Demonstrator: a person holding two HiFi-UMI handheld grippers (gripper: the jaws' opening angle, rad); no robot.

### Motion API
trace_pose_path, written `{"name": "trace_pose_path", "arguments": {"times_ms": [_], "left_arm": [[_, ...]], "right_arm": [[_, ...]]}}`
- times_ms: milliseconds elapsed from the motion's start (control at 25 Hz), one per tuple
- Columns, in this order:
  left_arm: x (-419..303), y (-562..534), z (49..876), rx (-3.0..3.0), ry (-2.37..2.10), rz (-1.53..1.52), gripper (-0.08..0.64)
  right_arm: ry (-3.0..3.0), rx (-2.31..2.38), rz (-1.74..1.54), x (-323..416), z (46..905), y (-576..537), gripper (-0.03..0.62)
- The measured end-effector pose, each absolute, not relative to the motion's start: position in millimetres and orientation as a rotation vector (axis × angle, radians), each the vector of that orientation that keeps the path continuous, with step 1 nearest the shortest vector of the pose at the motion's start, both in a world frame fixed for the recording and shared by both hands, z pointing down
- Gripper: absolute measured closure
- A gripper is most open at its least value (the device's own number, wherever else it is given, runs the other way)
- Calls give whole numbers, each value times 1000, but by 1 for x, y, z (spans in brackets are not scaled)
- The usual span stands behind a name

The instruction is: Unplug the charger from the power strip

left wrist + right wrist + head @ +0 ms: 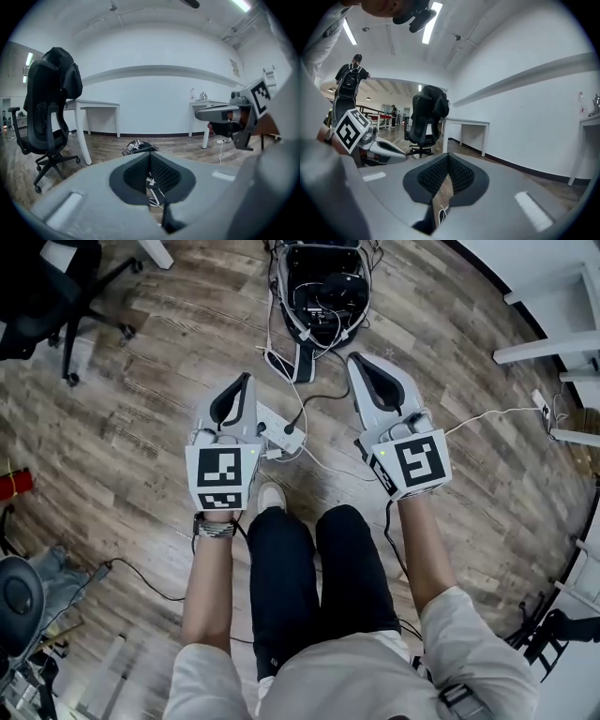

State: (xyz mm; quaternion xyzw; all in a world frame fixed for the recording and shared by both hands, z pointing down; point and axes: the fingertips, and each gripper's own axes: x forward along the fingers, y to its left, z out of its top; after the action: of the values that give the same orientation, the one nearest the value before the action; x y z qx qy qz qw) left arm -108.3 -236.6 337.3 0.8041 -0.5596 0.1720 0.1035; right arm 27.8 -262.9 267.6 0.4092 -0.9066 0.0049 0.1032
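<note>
Two claws here, left claw (pixel 246 381) and right claw (pixel 355 360), both shut, nothing held; power strip (pixel 281 434) sits between them, centre frame.

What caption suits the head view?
Grey left tool and grey right tool, both shut, hover above a white plastic power strip on the brown wooden floor.
</note>
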Motion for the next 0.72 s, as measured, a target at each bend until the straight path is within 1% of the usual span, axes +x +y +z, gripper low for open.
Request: {"name": "trace_pose_path", "arguments": {"times_ms": [400, 720], "left_arm": [[-105, -230, 114, 2356, -1685, 482, 554], [-76, -173, -46, 2390, -1680, 434, 554]], "right_arm": [[-2679, 1234, 6, 45, 45, -256, 589], [-2709, 1231, 24, 61, -112, -193, 589]]}}
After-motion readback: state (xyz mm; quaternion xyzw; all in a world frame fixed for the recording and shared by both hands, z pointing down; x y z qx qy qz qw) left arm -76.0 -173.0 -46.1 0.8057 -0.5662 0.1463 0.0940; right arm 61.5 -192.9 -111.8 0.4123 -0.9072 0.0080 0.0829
